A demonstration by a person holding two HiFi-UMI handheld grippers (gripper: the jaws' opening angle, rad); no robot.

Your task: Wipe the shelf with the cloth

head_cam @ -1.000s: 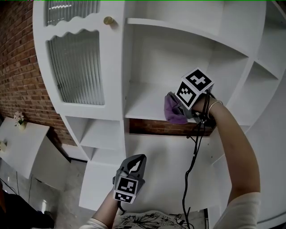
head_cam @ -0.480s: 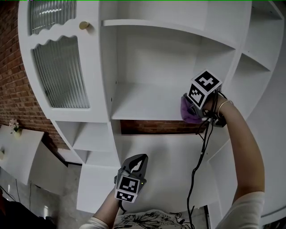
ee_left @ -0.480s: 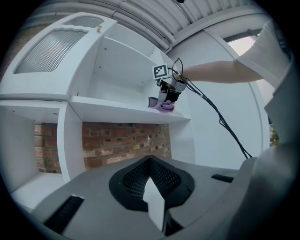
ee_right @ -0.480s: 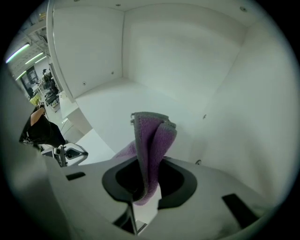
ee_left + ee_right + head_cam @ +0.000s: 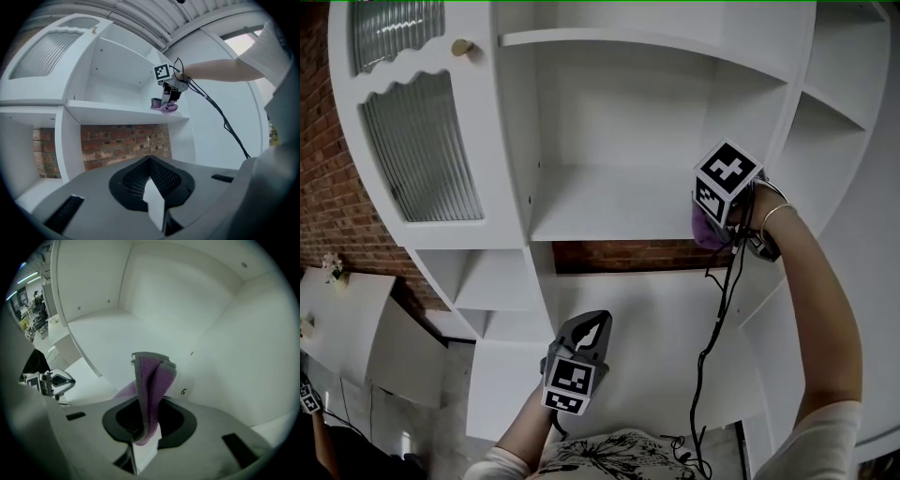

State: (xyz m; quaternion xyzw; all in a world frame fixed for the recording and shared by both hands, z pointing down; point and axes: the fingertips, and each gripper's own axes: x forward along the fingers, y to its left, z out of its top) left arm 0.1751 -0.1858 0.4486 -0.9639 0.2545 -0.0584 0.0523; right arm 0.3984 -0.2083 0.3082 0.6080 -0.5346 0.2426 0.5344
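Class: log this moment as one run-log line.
right gripper: shut on cloth, shelf's right end | left gripper: shut, empty, below shelf

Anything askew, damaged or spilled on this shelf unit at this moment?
Nothing stands out. The purple cloth is clamped in the right gripper at the shelf's right end; the left gripper hangs shut and empty below.

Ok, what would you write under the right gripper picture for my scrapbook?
The right gripper clamps a folded purple cloth inside the white shelf, close to its side wall.
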